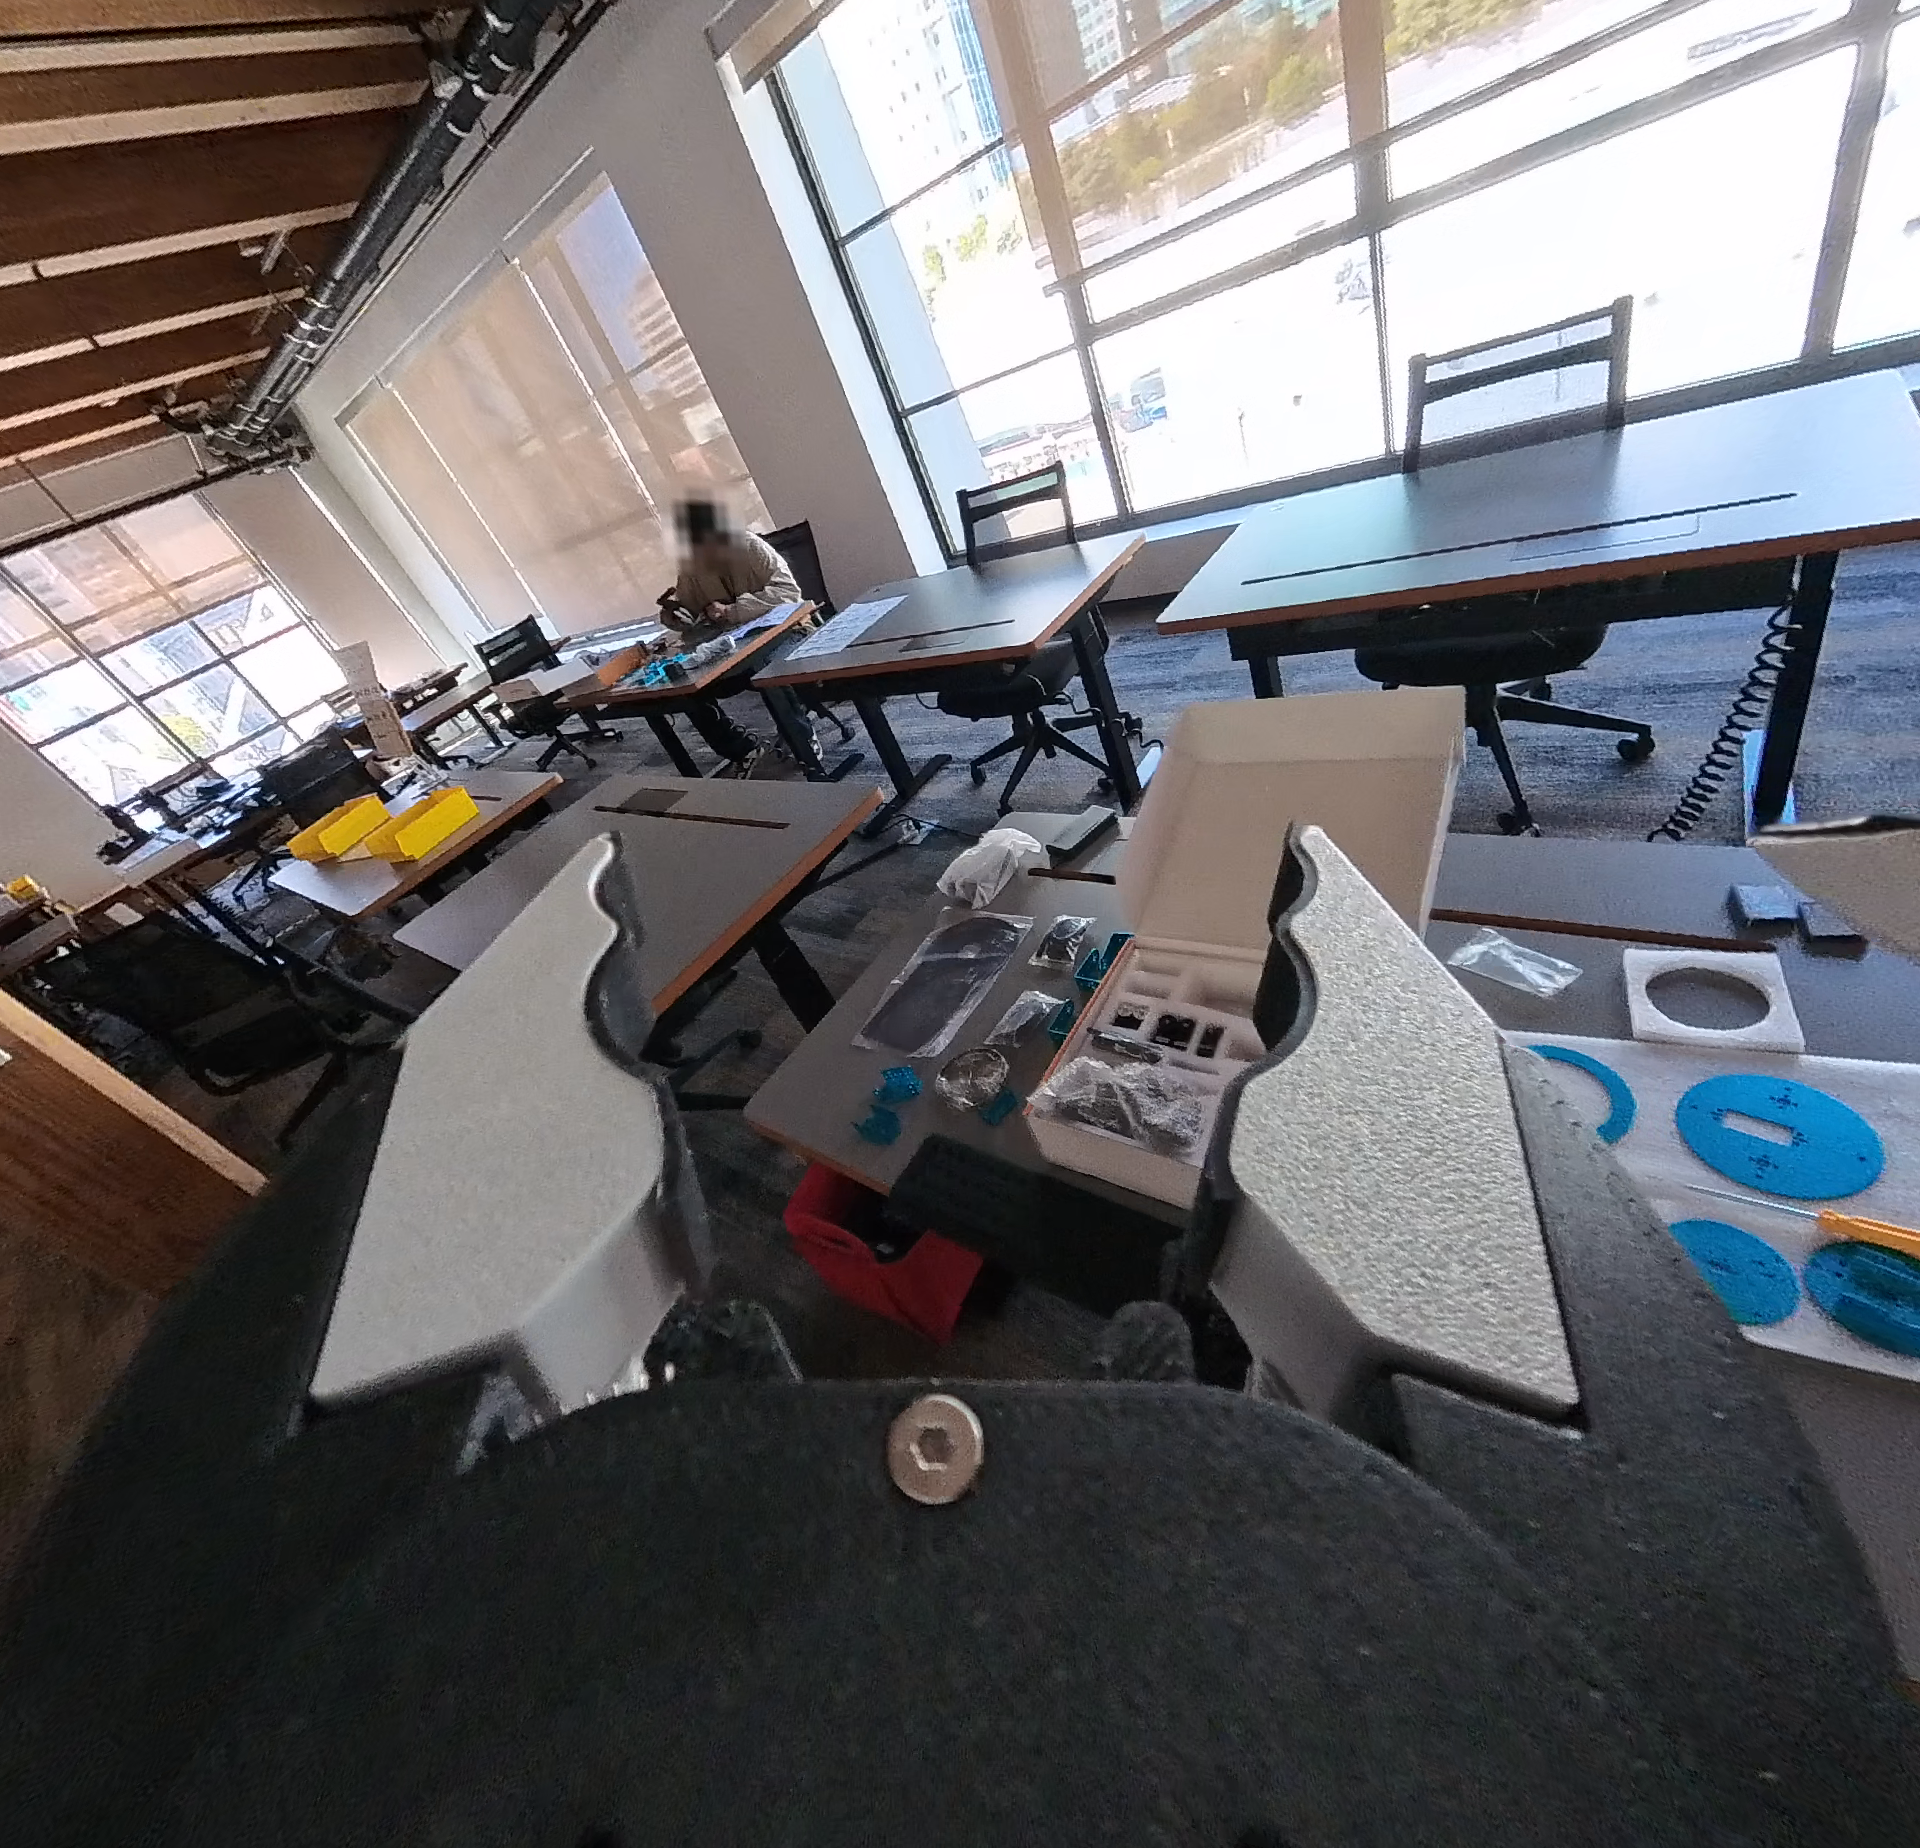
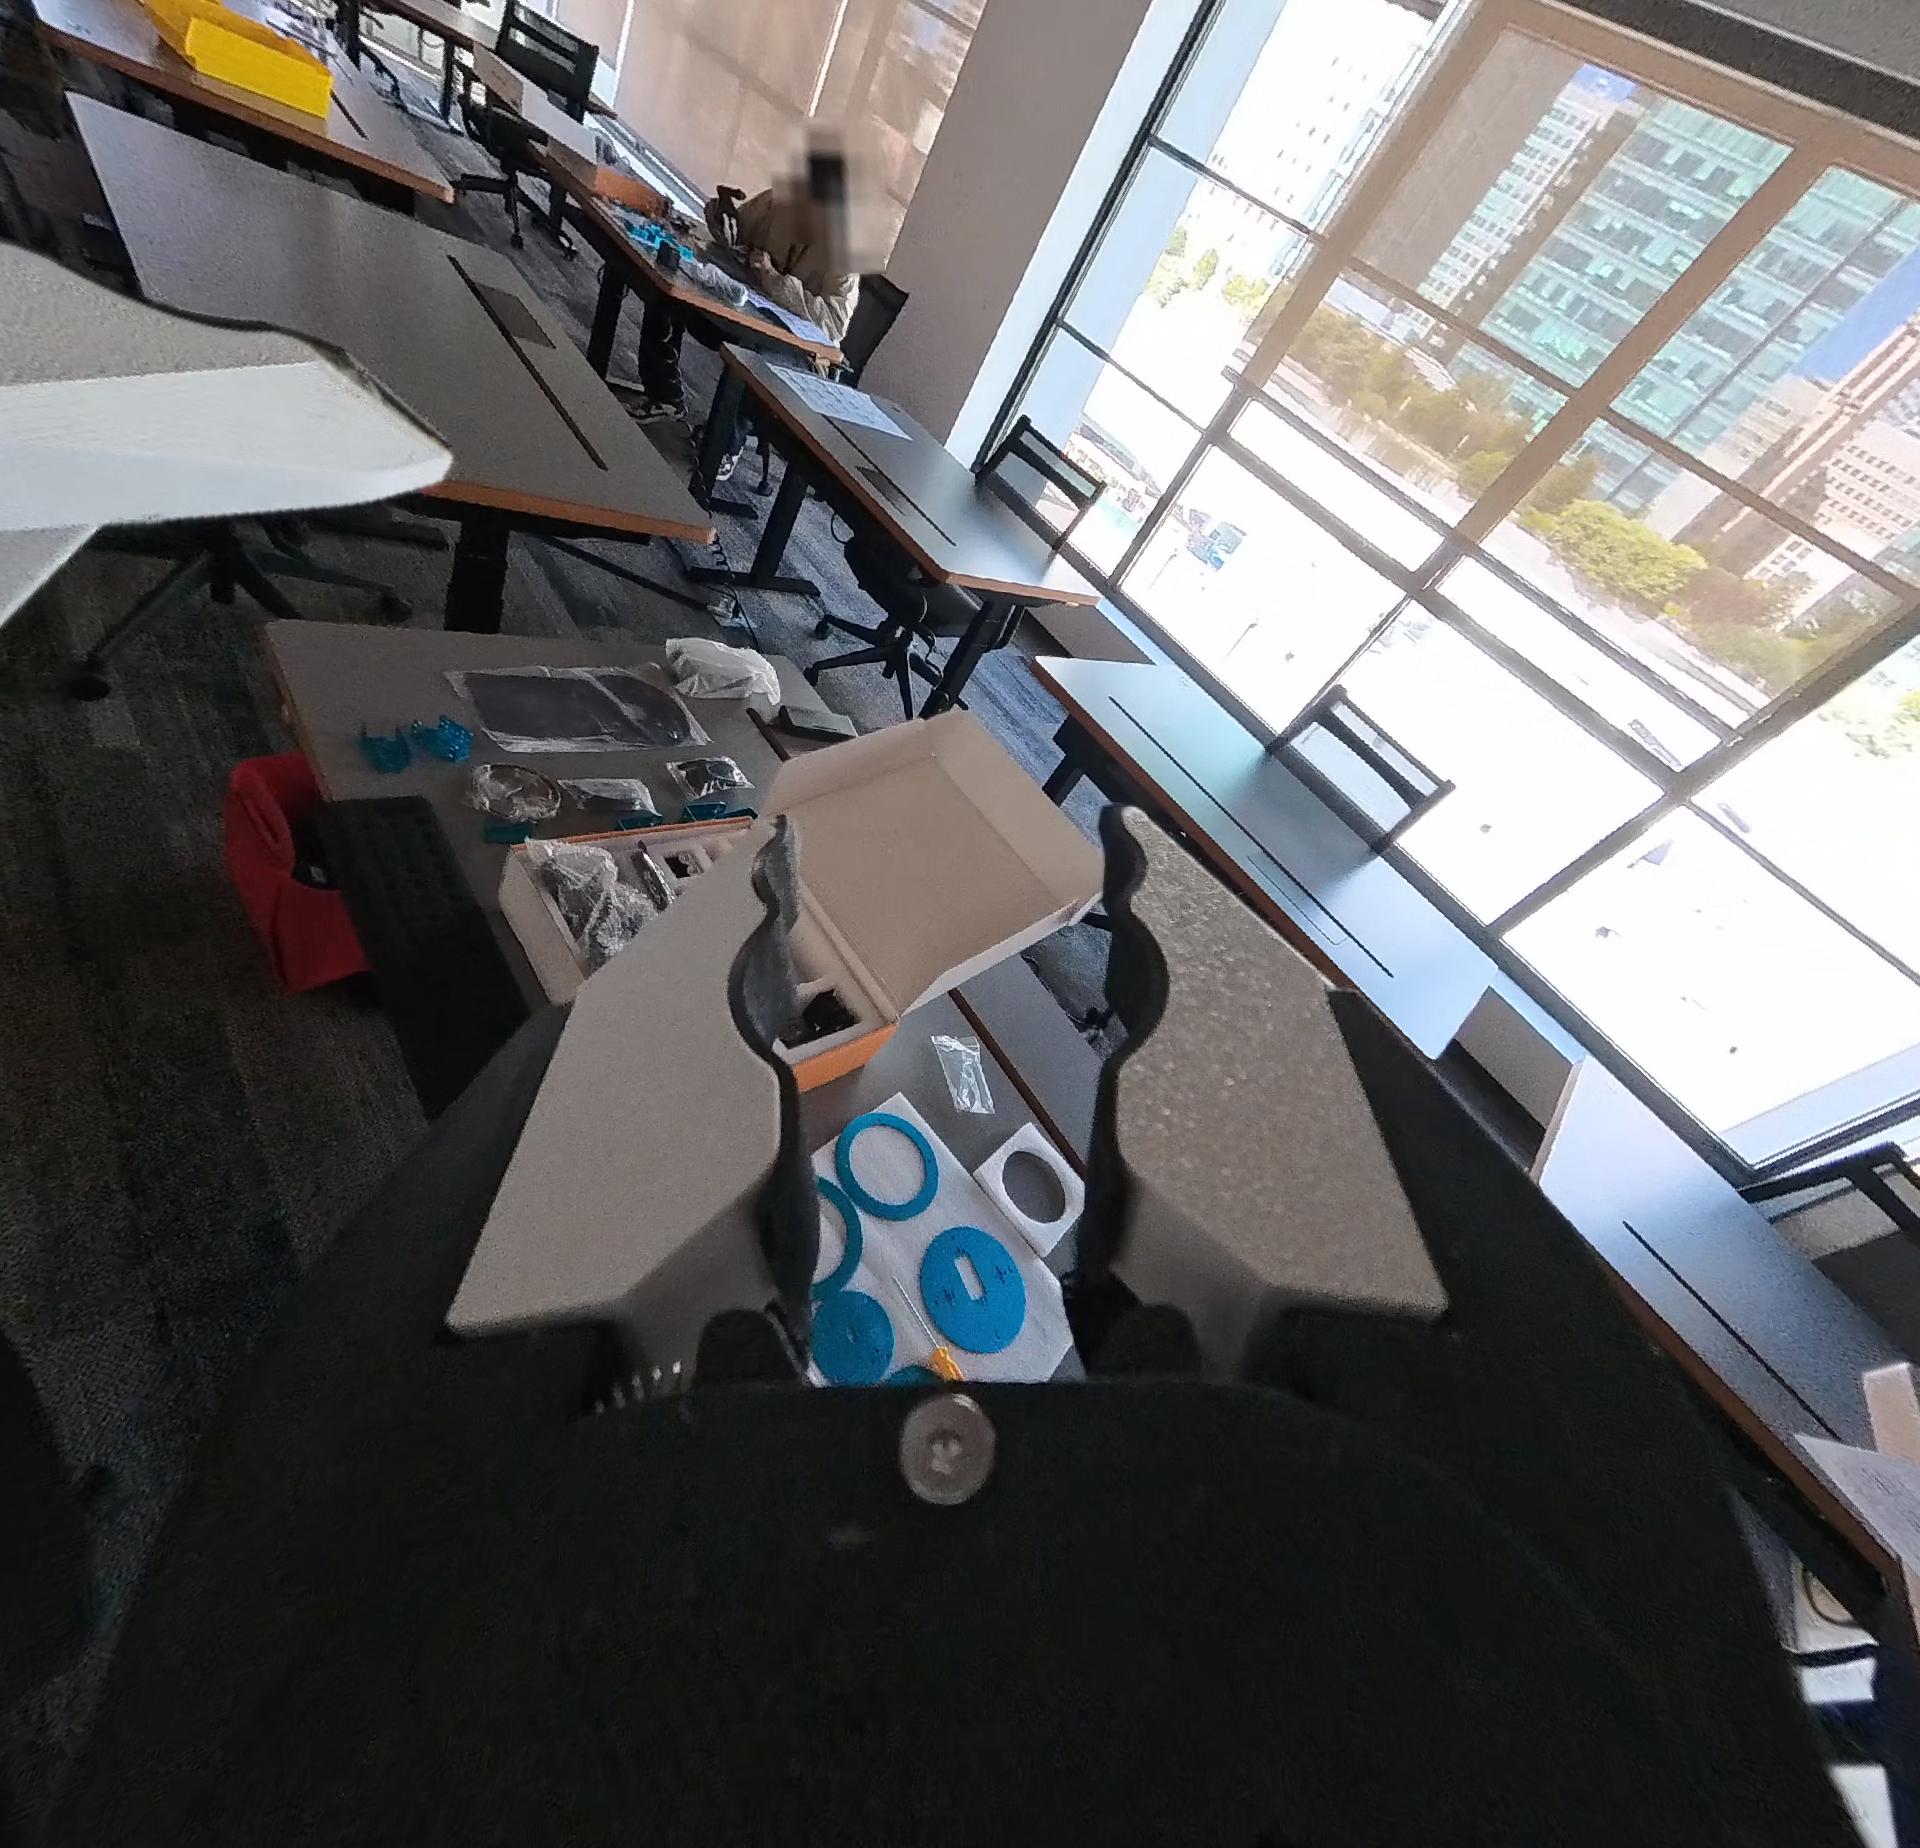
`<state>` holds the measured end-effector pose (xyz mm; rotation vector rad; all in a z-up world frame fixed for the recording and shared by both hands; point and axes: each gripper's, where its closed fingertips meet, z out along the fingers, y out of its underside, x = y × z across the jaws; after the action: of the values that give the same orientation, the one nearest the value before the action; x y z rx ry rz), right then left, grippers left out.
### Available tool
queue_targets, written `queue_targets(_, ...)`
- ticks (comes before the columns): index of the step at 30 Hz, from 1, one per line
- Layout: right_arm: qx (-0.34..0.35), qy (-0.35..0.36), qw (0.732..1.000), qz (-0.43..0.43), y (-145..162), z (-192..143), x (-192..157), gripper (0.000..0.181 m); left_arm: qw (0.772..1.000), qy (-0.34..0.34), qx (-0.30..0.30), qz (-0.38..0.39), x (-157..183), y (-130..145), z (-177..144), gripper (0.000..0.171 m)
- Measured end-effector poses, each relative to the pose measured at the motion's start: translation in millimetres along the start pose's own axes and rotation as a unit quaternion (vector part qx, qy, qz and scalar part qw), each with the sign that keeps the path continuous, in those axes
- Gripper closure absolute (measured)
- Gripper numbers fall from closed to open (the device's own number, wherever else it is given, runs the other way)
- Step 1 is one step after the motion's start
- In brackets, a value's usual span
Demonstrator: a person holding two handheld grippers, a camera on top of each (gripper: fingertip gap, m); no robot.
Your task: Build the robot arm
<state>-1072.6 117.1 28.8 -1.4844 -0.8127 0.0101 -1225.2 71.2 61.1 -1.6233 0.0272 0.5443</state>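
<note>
My left gripper (image 1: 951,868) is open and empty, held high above the grey table (image 1: 821,1081). Past it stands an open white kit box (image 1: 1236,925) with small parts and bags inside. Blue round plates (image 1: 1779,1133) lie on a white sheet at the right, beside an orange-handled screwdriver (image 1: 1860,1232). My right gripper (image 2: 951,832) is open and empty, also high above the table. Between its fingers I see the same box (image 2: 925,863), the blue plates and rings (image 2: 971,1279) and the screwdriver (image 2: 940,1357). The left gripper's grey finger (image 2: 208,416) shows at the left edge of the right wrist view.
Bagged parts (image 1: 951,977) and small blue brackets (image 1: 894,1086) lie left of the box. A white foam square with a round hole (image 1: 1709,998) lies near the plates. A red bin (image 1: 883,1258) sits on the floor. Other desks, chairs and a seated person (image 1: 727,572) are behind.
</note>
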Motion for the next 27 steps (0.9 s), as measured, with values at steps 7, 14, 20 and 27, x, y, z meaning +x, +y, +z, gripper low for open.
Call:
queue_targets(7,-0.016,0.022,1.000,-0.005,-4.3,16.8,-12.2,0.122,1.000,0.012,0.003,-0.014,-18.3,14.1,16.9,0.053)
queue_targets(14,-0.037,0.034,0.999,-0.012,3.7,16.3,-15.6,0.122,1.000,0.024,0.001,-0.019,-15.4,21.9,20.8,0.053)
queue_targets(20,-0.043,0.045,0.998,-0.013,12.2,-3.9,-5.4,0.122,0.999,0.034,0.007,-0.020,0.6,14.4,7.4,0.053)
queue_targets(27,-0.044,0.068,0.997,-0.003,30.4,-58.9,28.3,0.121,0.999,0.042,0.016,-0.012,36.2,-7.3,-32.8,0.053)
